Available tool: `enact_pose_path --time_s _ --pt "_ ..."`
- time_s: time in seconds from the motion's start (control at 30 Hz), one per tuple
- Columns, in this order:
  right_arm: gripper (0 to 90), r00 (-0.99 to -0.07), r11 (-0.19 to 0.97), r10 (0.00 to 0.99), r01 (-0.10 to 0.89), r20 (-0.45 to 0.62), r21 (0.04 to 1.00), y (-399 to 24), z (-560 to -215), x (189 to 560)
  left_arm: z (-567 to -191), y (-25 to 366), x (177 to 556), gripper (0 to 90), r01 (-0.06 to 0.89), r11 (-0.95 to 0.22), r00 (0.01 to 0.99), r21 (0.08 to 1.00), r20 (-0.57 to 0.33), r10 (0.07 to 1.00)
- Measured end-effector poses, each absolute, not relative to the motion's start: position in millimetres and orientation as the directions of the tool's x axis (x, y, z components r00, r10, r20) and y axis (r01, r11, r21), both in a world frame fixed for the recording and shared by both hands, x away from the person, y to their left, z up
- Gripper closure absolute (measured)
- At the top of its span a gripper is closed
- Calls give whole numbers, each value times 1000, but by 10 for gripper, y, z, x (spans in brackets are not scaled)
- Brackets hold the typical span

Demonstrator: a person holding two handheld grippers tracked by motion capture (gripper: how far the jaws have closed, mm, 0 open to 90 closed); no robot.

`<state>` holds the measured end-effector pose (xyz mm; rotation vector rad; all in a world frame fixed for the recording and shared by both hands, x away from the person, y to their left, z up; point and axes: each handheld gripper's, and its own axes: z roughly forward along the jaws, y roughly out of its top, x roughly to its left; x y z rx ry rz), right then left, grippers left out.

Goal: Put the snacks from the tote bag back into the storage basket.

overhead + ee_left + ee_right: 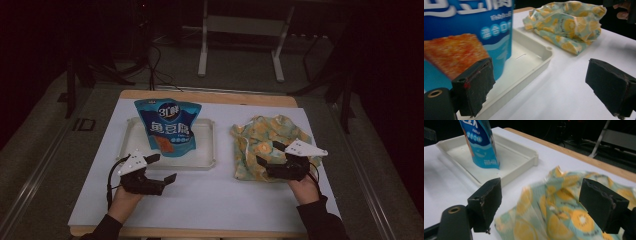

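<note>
1. While your left gripper (pixel 164 169) rests on the white table (pixel 210 200) at 7 o'clock, its jaws stand apart, holding nothing.
2. Just beyond it, at 11 o'clock, the blue snack bag (pixel 167 127) stands upright in the white tray (pixel 207 162).
3. Your right gripper (pixel 269 155), at 4 o'clock, hangs over the lemon-print cloth (pixel 260 132), jaws apart around its near edge.
</note>
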<state>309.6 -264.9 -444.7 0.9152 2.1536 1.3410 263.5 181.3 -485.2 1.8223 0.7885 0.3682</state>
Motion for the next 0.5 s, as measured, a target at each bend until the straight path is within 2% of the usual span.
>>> enact_pose_path --time_s 0.5 --pt "177 -637 294 770 318 -27 901 -2988 -4653 2848 -5001 1508 2663 90 346 -269 774 899 -112 623"
